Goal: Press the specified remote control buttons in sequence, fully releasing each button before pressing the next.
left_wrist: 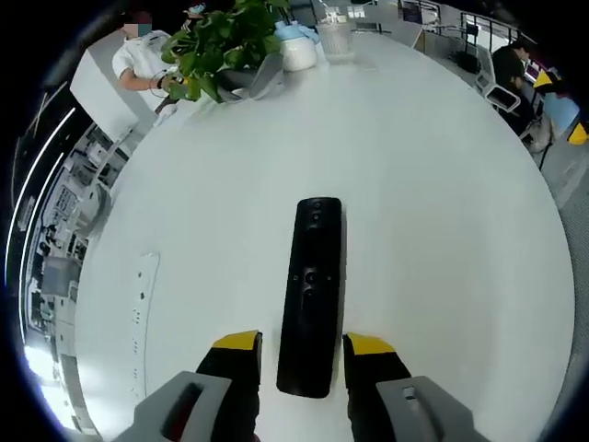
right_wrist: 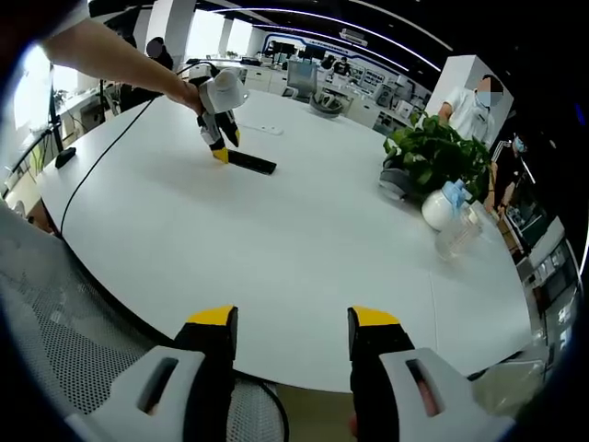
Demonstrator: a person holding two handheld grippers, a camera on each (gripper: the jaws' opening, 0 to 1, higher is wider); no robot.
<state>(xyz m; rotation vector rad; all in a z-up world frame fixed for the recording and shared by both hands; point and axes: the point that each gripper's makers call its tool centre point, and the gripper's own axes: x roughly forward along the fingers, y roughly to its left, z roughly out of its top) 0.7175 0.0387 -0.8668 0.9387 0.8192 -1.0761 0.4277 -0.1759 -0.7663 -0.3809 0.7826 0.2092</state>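
Large white round table (left_wrist: 442, 212), bare across most of its top. Leafy green plant (left_wrist: 221, 41) near the far edge, beside a white jar (left_wrist: 296, 51) and a clear glass container (left_wrist: 335, 37). Black remote control (left_wrist: 311, 295) flat on the table, well apart from the plant, its near end between the yellow-tipped jaws of the left gripper (left_wrist: 301, 346); jaws parted, flanking the remote, contact not discernible. Right gripper (right_wrist: 292, 324) at the table's near edge, well apart from the remote, jaws wide, holding nothing.
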